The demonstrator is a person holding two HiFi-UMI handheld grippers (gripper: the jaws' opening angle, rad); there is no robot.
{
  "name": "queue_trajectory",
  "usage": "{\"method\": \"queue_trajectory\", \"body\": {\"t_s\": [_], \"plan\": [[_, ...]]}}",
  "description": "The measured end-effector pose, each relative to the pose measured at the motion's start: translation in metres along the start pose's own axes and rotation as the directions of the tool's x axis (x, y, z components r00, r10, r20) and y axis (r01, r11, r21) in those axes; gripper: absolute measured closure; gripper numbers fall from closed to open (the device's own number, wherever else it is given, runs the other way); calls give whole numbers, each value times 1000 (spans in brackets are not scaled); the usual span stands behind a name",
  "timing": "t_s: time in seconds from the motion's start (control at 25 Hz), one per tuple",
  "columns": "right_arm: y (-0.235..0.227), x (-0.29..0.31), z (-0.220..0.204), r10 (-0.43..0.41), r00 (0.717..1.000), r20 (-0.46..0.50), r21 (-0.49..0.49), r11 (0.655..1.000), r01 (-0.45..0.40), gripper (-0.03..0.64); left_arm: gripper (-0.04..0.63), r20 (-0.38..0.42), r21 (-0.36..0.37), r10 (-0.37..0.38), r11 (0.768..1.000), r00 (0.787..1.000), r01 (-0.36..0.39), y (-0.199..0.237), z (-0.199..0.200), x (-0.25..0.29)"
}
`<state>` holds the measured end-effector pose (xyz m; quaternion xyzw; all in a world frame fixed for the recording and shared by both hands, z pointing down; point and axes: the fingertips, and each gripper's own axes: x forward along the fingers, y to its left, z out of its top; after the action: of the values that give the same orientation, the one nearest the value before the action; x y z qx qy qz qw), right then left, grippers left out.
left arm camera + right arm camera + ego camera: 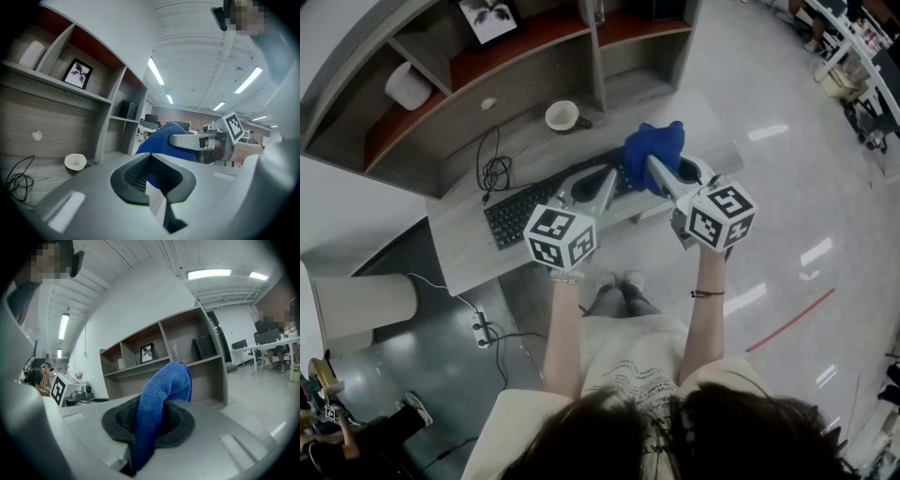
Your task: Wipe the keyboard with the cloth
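Observation:
A black keyboard (517,209) lies on the grey desk (459,253), partly hidden under both grippers. My right gripper (653,165) is shut on a blue cloth (654,143), held up above the keyboard's right end. In the right gripper view the cloth (161,394) is pinched between the jaws of the right gripper (157,416) and folds over them. My left gripper (612,178) hovers just left of the cloth, above the keyboard's middle. In its own view the left gripper (150,158) has its tips together with nothing between them, and the cloth (161,138) hangs beyond.
A white cup (562,115) and a coiled black cable (493,171) sit on the desk behind the keyboard. Shelves behind hold a white roll (409,85) and a framed picture (488,17). A power strip (481,329) lies on the floor at the left.

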<state>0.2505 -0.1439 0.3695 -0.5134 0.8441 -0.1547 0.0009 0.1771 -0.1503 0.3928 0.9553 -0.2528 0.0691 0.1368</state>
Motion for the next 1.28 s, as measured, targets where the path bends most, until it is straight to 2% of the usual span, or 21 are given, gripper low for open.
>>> {"method": "queue_trajectory", "body": {"t_s": [0.32, 0.68, 0.96, 1.28], "plan": [[-18, 18, -24, -31, 997, -72, 14, 999, 32, 558, 592, -38, -54, 8, 998, 999, -10, 22, -20, 18], [-42, 41, -43, -73, 990, -119, 39, 996, 79, 558, 592, -87, -125, -26, 992, 996, 15, 42, -47, 42], [-55, 53, -57, -103, 982, -161, 37, 993, 111, 558, 592, -150, -125, -61, 991, 987, 42, 54, -63, 51], [-64, 55, -72, -125, 973, -195, 37, 990, 134, 558, 592, -163, -157, -71, 987, 984, 45, 61, -71, 56]]}}
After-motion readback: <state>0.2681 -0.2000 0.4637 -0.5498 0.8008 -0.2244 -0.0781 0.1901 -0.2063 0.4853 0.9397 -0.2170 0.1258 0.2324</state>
